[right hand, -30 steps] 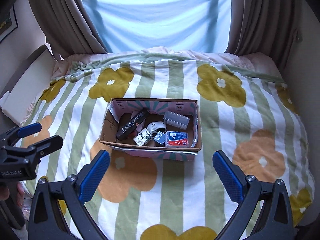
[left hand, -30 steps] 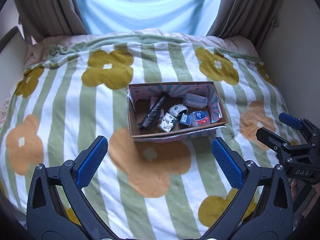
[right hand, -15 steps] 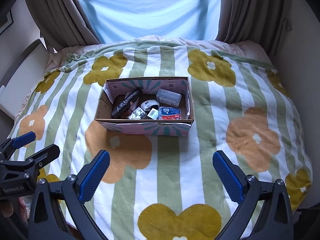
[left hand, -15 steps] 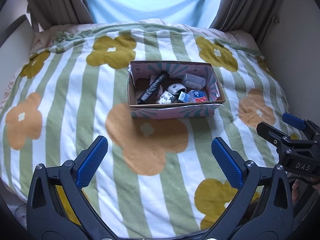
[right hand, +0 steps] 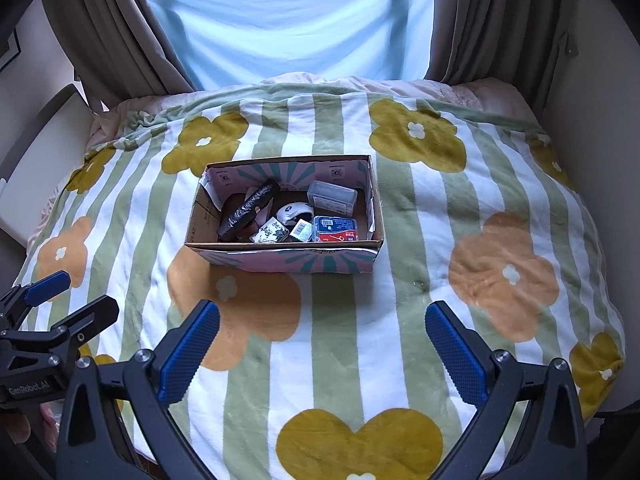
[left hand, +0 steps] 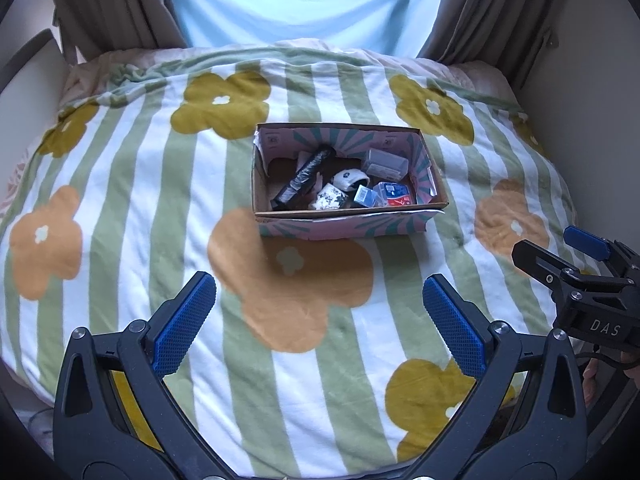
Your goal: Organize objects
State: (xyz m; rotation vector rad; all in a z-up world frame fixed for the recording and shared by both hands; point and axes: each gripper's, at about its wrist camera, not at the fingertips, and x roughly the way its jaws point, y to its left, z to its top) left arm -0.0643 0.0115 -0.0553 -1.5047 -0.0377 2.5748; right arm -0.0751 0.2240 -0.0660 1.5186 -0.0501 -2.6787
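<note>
Left wrist view: my left claw (left hand: 319,316) hovers spread above the blanket (left hand: 120,200), near the box (left hand: 344,228). My right claw (right hand: 322,338) gapes too, level beside it.

A box (right hand: 280,258) is sitting near the middle of the bed (right hand: 420,208), and bare blanket is lying between it and both tools, so the near approach is standing open. The box top is standing open too, but its walls are ringing the contents: a black roll (right hand: 249,210) is leaning across the left part, a clear case (right hand: 332,197) is filling the far right corner, a blue pack (right hand: 334,229) is lying in front of it, and small packets are crowding the middle. Curtains (right hand: 120,28) are hanging behind the bed, and walls (right hand: 592,92) are closing in both sides.
</note>
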